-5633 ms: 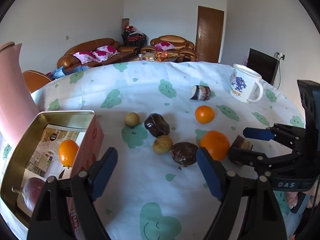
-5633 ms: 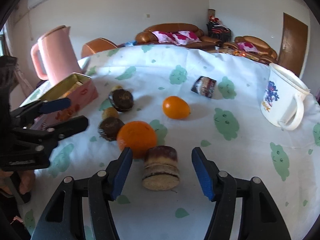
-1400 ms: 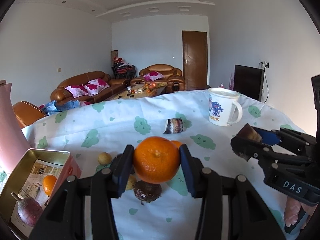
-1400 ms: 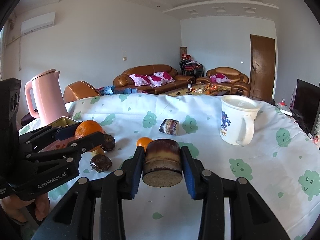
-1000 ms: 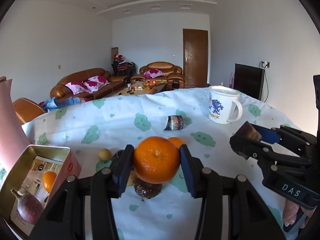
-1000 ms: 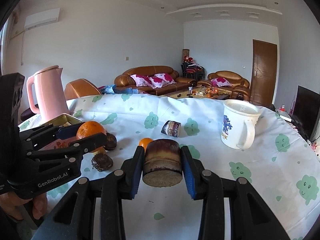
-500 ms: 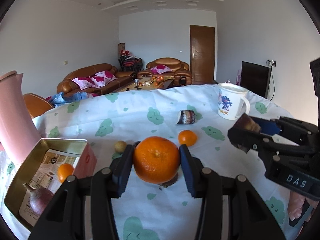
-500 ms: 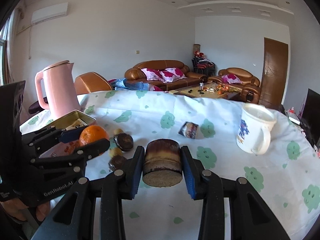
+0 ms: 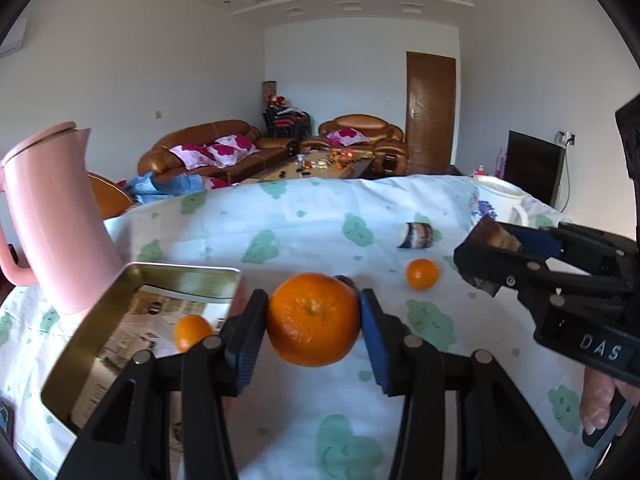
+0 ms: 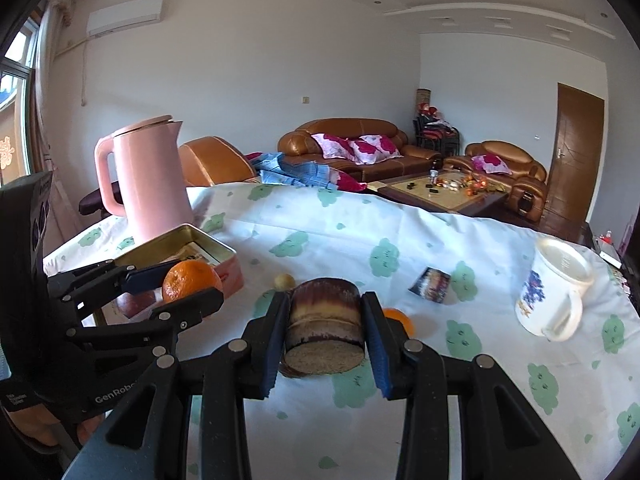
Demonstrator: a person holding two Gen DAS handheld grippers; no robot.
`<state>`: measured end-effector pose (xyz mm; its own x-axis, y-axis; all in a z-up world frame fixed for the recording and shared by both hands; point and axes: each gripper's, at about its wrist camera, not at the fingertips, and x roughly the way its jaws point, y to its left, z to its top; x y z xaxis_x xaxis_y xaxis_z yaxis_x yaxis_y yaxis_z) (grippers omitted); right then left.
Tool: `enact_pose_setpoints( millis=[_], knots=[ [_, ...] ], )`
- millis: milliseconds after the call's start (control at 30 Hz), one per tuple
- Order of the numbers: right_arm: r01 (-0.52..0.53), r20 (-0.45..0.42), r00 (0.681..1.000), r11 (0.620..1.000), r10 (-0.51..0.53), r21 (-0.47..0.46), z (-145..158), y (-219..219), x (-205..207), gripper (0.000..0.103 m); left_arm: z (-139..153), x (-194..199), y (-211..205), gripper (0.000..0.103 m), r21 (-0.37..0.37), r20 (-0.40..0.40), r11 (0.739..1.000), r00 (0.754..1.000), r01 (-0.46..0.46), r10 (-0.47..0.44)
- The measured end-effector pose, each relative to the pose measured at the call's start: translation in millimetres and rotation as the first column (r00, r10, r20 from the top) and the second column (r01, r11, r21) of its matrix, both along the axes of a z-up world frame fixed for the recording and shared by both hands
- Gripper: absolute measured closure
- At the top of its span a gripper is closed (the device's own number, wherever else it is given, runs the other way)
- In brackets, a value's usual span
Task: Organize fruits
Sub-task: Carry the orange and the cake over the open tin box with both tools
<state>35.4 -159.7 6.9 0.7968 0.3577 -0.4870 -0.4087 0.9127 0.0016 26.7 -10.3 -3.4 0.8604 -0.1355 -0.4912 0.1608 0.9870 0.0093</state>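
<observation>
Left wrist view: left gripper (image 9: 314,320) jaws clamp large round orange (image 9: 313,319), held above surface just right of open gold metal tin (image 9: 72,356). Right gripper (image 10: 324,330) grips brown layered cake cylinder (image 10: 325,326). Step: carry. Next, likely: move orange left over tin, release.

Tin (image 9: 120,284) before kettle (image 9: 52,216), small orange (image 9: 192,332) inside, mug (image 10: 556,292) far right

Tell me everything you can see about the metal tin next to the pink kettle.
The tin is a shallow rectangular box with rounded corners, gold metal inside and pink outside, lid off. It sits on the tablecloth beside the pink kettle. Printed paper lines its floor, and a small orange lies in it. The left gripper, shut on a large orange, hangs near its right edge.
</observation>
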Motion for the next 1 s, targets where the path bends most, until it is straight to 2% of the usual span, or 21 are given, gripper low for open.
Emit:
enact_pose_setpoints(
  millis=[567, 1000],
  knots=[
    [-0.109, 0.005, 0.994, 0.994, 0.108, 0.005, 16, 54, 12, 0.064, 12, -3, 49, 0.055, -0.006, 0.007, 0.996, 0.996, -0.091, 0.091],
    [-0.170, -0.018, 0.985, 0.985, 0.170, 0.011, 12, 93, 26, 0.064, 14, 7, 100, 0.055, -0.019, -0.010, 0.982, 0.983, -0.186, 0.186]
  ],
)
